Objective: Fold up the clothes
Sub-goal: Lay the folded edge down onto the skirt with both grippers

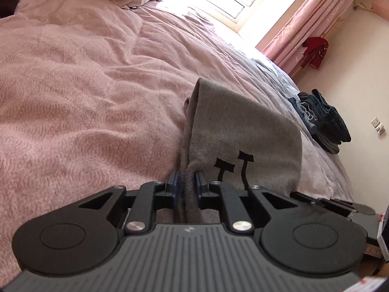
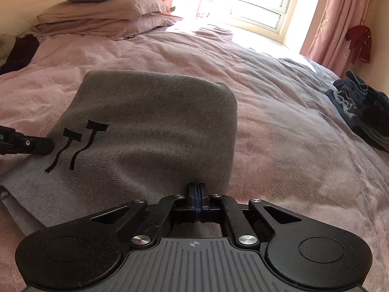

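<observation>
On the pink bed (image 2: 279, 126), both grippers, left (image 1: 187, 182) and right (image 2: 197, 191), pinch the grey sweater's (image 2: 150, 126) near edge.

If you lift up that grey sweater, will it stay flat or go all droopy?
Probably droopy: the grey sweater is soft knit and already bends over itself in a rounded fold. It looks light, sagging between the left hand-held gripper and the right hand-held gripper. Likely not slippery.

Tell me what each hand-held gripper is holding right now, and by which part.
Both hold the grey knit garment. The left hand-held gripper pinches a bunched near edge; the right hand-held gripper clamps the near edge at its other corner.
</observation>
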`<state>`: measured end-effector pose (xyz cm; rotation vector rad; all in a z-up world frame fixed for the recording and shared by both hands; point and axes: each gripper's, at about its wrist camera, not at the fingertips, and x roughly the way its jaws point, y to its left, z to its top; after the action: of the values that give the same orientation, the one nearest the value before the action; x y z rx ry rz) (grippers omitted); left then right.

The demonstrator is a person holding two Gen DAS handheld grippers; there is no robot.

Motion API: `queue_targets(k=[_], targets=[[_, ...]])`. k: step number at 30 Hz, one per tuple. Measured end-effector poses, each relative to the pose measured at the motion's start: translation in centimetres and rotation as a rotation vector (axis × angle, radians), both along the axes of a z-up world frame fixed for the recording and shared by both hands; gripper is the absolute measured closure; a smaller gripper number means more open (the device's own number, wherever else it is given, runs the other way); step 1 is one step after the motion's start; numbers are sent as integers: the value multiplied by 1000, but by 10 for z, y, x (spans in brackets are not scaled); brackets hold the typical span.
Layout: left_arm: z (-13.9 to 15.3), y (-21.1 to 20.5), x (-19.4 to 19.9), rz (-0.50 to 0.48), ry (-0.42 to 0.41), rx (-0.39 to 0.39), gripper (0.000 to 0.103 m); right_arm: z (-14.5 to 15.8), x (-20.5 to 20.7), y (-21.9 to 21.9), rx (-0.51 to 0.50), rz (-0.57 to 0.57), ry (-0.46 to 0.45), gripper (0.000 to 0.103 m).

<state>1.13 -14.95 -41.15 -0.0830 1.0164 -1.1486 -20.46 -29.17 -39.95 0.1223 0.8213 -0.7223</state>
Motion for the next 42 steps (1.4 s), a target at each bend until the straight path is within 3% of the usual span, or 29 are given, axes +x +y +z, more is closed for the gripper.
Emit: queue_targets(k=[2, 6, 11, 13, 16, 18, 20, 26, 30, 33, 37, 39, 42], targets=[[6, 0, 10, 2, 48, -39, 80, 5, -11, -10, 38, -1, -39, 103], [25, -21, 25, -7, 40, -92, 65, 29, -46, -51, 202, -101, -290, 103], [24, -67, 46, -5, 66, -99, 61, 39, -54, -99, 276, -182, -476, 103], [21, -80, 47, -9, 69, -91, 65, 39, -54, -110, 312, -189, -541, 103], [18, -88, 42, 18, 6, -69, 101, 37, -49, -117, 354, -165, -612, 103], [14, -89, 38, 41, -46, -51, 101, 32, -38, -117, 349, -151, -622, 103], [8, -93, 32, 59, -110, -15, 100, 29, -24, -112, 274, -144, -565, 103], [-13, -112, 18, 53, -243, 74, 98, 13, 33, -98, 58, -79, -236, 103], [-13, -117, 18, 43, -262, 105, 98, -4, 50, -102, 25, -36, -129, 103], [-1, -114, 24, 38, -224, 110, 97, -6, 45, -120, 96, -29, -158, 103], [29, -101, 33, 60, -224, 53, 96, 18, -1, -154, 330, -113, -400, 103], [42, -100, 32, 46, -227, 13, 96, 31, -19, -153, 309, -147, -470, 103], [48, -114, 13, -39, -265, -8, 96, 41, -21, -141, 274, -84, -492, 103]])
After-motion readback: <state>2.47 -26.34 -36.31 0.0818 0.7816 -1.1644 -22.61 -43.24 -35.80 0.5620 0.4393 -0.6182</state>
